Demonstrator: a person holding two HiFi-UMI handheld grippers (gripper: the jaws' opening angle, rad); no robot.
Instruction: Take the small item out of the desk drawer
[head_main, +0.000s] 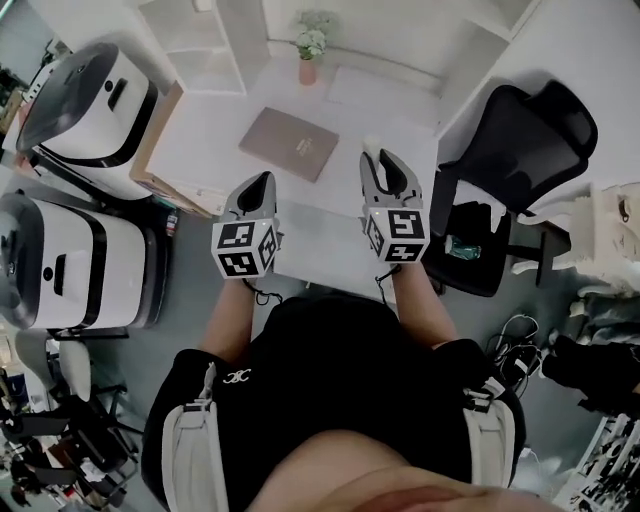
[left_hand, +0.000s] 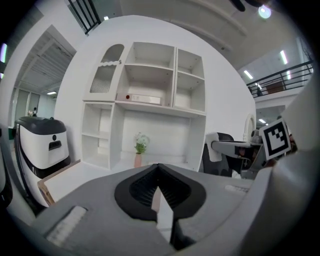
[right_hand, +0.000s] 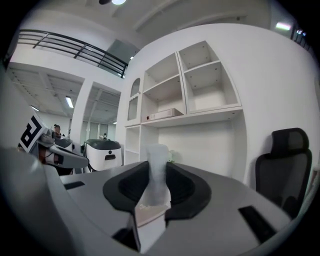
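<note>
The black pads (right_hand: 182, 187) of the right gripper (head_main: 384, 172) stand partly apart and press on a small item (right_hand: 156, 170). It is a pale, half-transparent piece that stands upright between them and rises above the tips; what it is exactly I cannot tell. The left gripper (left_hand: 159, 169) has its jaws together at the tips, with nothing between them. In the head view both grippers are in the middle of the frame, side by side, above the near edge of the white desk (head_main: 200, 140). I cannot make out the drawer there, either open or closed.

The item seems to be out already, so the step in hand is, in my judgement, to carry it clear and put it down. For this the squeeze should be steady. The piece looks light and soft, so more pressure may bend it and less may let it slip. It is best carried upright, then lowered onto a bare part of the desk, beside the brown notebook (head_main: 289, 143) in the upper middle and away from the flower vase (head_main: 309, 50) at the top. The jaws should open only when the item rests on the surface.
</note>
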